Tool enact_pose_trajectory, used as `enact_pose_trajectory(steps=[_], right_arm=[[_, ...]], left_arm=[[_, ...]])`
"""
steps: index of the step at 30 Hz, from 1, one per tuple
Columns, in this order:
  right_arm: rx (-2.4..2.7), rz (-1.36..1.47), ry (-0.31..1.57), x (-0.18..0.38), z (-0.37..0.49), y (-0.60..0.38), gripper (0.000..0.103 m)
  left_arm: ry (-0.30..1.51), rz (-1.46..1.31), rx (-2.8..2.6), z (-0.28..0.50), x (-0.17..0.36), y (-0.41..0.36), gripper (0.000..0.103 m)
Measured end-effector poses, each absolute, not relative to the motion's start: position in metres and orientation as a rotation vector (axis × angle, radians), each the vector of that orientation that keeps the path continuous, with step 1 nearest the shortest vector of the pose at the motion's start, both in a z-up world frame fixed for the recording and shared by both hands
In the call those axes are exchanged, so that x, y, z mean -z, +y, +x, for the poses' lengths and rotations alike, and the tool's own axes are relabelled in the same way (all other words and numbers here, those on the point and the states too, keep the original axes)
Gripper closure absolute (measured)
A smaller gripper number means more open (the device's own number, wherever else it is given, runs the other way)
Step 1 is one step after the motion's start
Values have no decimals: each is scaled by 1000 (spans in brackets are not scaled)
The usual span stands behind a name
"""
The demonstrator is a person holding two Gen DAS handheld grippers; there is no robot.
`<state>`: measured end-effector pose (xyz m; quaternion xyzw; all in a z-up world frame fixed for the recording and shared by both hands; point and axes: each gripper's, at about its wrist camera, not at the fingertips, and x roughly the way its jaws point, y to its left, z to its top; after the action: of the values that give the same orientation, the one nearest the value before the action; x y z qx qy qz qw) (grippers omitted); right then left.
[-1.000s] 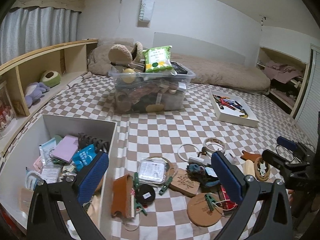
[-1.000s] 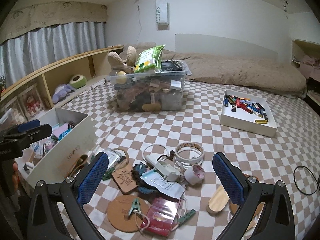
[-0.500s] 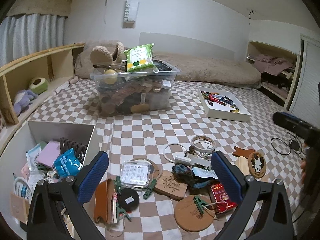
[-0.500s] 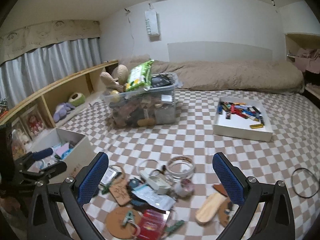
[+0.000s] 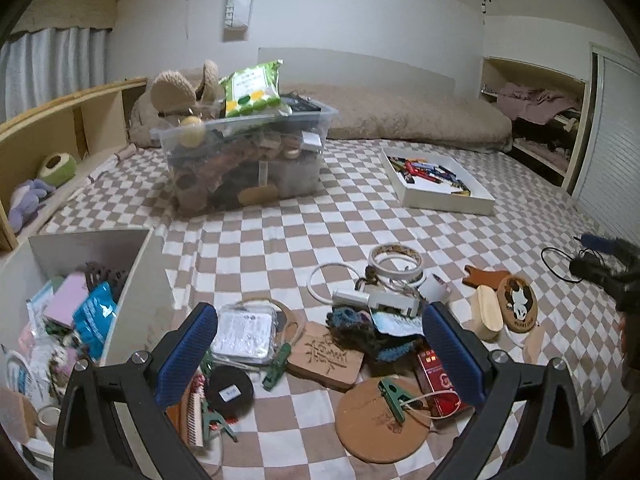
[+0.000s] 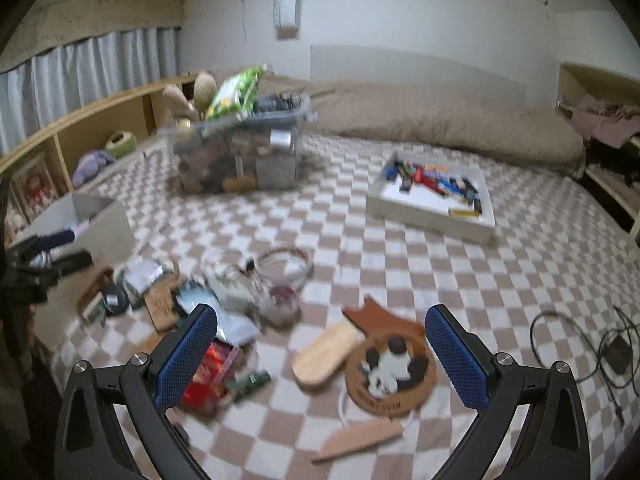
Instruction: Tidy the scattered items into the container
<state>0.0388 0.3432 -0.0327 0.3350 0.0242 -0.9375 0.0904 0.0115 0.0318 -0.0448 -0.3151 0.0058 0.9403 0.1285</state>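
Observation:
Scattered items lie on the checkered bed cover: a carved wooden tag (image 5: 326, 354), a round cork coaster (image 5: 380, 420) with a green clip, a tape roll (image 5: 396, 258), a clear packet (image 5: 244, 336), a panda coaster (image 5: 516, 300) and an oval wooden piece (image 6: 328, 354). The white box (image 5: 132, 280) at the left holds several small things. My left gripper (image 5: 320, 352) hangs open above the pile, holding nothing. My right gripper (image 6: 322, 354) is open above the panda coaster (image 6: 390, 368) and holds nothing. The right wrist view is blurred.
A full clear plastic bin (image 5: 244, 160) stands further back. A white tray (image 5: 436, 182) of small coloured items lies at the back right. A black cable (image 6: 576, 344) lies at the right. Wooden shelves (image 5: 60, 144) run along the left wall.
Both grippers have swung to the right. The right one has come lower over the panda coaster and oval wooden piece. Both stay open and empty.

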Motion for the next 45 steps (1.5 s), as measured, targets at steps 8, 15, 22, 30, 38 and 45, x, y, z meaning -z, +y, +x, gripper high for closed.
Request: enact_pose_trajectory(steps=[8,15,22,30,38,45], right_arm=[[2698,1096,140,75,48,354,0],[2659,1159,251,109,56,362,0],[2596,1201,271,131,64,371,0],[2553,1279,255,154,60,376,0],[2480,1300,149,170,59,386,0],[2504,1292,227,172,61,380,0]], left_arm=[[55,-1002,-2679,16,87,38,0],[122,-1035,-2594,23,114,50,0],[90,-1109,-2444,30,141,64,0],[120,-1186,-2388,34,171,74,0],[158,-1146,-2393,36,179,75,0],[234,-1134,-2396,40,181,79,0]])
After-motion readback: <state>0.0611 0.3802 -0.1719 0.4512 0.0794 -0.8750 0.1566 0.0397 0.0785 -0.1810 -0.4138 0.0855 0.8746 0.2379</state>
